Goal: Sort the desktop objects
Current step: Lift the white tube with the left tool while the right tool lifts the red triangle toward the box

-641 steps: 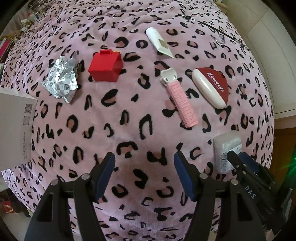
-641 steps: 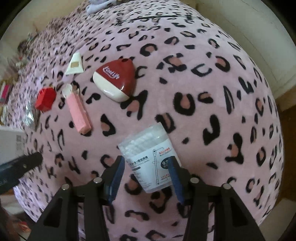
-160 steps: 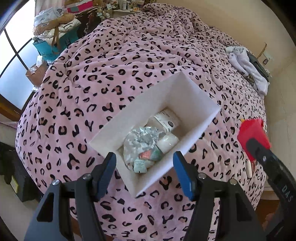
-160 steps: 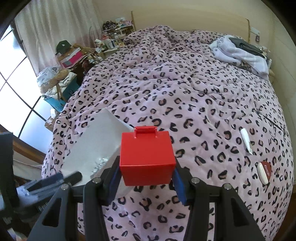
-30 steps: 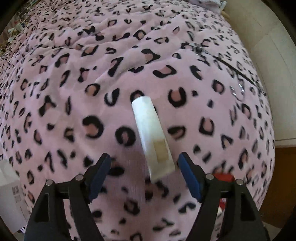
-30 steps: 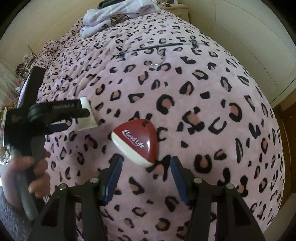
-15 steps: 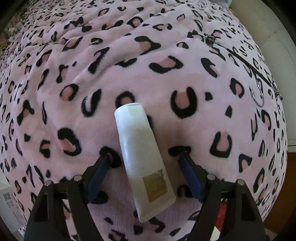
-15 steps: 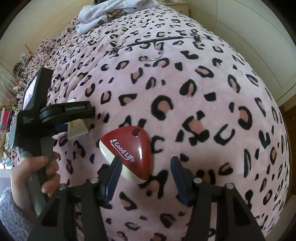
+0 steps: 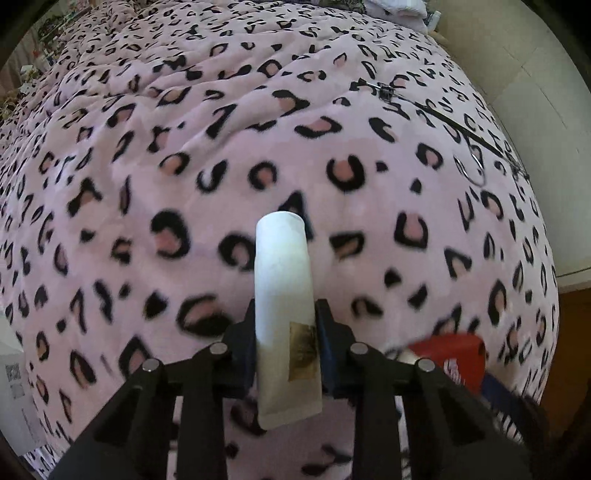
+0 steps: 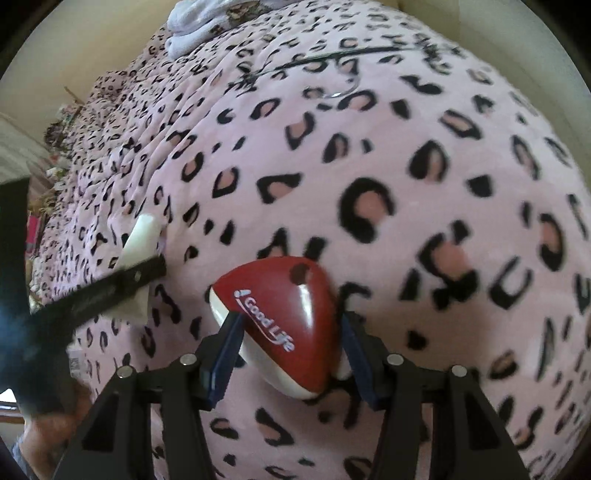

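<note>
A white tube [image 9: 282, 266] with a gold label lies lengthwise between my left gripper's [image 9: 286, 314] blue pads; its jaws are closing and the pads press on both sides of the tube. In the right wrist view a red and white triangular "Good Life" case [image 10: 280, 306] sits on the blanket between my right gripper's [image 10: 291, 319] fingers, whose jaws are opening and stand close beside it without clamping it. That view also shows the tube [image 10: 142, 236] at the left, crossed by a black finger of the left gripper. The case [image 9: 450, 354] appears blurred at the lower right of the left wrist view.
Everything rests on a pink leopard-print blanket [image 9: 184, 166] with a zip and metal ring [image 9: 469, 166]. A white box [image 9: 14, 387] stands at the left edge. Folded clothes [image 10: 207, 22] lie at the far end. A hand [image 10: 48, 435] holds the left gripper.
The left gripper's jaws have come together onto the white tube. The right gripper has sunk over the red case, which now sits between its fingers.
</note>
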{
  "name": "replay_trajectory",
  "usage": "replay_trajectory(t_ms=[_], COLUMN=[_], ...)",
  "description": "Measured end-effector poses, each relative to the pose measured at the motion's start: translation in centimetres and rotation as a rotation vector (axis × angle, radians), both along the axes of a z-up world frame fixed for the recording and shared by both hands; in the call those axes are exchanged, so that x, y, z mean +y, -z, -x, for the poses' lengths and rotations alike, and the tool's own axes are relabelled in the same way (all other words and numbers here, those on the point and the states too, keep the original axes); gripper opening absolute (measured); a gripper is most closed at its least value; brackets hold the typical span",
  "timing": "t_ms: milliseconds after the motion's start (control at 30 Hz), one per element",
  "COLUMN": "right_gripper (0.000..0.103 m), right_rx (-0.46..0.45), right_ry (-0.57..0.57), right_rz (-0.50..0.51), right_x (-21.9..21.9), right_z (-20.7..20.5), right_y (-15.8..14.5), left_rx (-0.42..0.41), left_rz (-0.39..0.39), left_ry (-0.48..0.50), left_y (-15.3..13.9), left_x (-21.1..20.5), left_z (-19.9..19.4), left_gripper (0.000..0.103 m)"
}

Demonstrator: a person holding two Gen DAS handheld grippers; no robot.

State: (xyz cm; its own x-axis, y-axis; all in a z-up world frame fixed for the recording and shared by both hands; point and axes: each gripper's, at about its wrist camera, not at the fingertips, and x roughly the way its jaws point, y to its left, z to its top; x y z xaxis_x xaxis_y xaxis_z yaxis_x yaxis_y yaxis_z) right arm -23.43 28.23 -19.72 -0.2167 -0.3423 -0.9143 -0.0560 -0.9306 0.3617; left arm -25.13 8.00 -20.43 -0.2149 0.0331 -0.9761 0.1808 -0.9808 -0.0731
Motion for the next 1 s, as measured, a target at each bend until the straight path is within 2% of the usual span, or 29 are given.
replay_trajectory(t_ms=[33,167,333,400,433,467,500,667,767,1000], right_gripper=[0.064,0.074,0.076,0.073,0.069,0.059,0.056,0.042,0.038,0.038], right_rx=[-0.006,-0.01,0.003,0.011,0.013,0.017,0.013,0.007,0.009,-0.02], right_ry=[-0.005,-0.01,-0.041,-0.05,-0.048,-0.037,-0.022,0.03,0.041,-0.007], right_rz=[0.022,0.068,0.079,0.067,0.067,0.079,0.099,0.178,0.216,0.237], right_x=[-0.1,-0.1,-0.9,-1.2,-1.2,-1.0,-0.7,0.5,0.5,-1.3], right_z=[0.2,1.0,1.5,1.4,1.4,1.3,1.3,1.0,0.5,0.6], right_y=[0.4,1.7,2.1,2.0,1.9,1.9,1.8,1.7,1.5,2.2], left_rx=[-0.004,-0.011,-0.019,-0.021,-0.023,-0.024,-0.028,-0.05,-0.046,-0.087], left_rz=[-0.003,-0.008,-0.017,-0.02,-0.021,-0.024,-0.031,-0.112,-0.128,-0.102], left_ry=[0.0,-0.002,-0.006,-0.007,-0.007,-0.009,-0.013,-0.058,-0.07,-0.068], left_y=[-0.4,-0.5,0.2,0.5,0.6,0.8,1.1,2.3,2.4,3.5], left_x=[0.0,0.2,0.1,0.1,0.2,0.1,0.1,-1.1,-1.3,-1.0], left_z=[-0.5,-1.0,-0.5,-0.3,-0.2,0.0,0.1,0.4,0.4,1.2], left_gripper=[0.024,0.024,0.024,0.024,0.024,0.024,0.024,0.022,0.022,0.022])
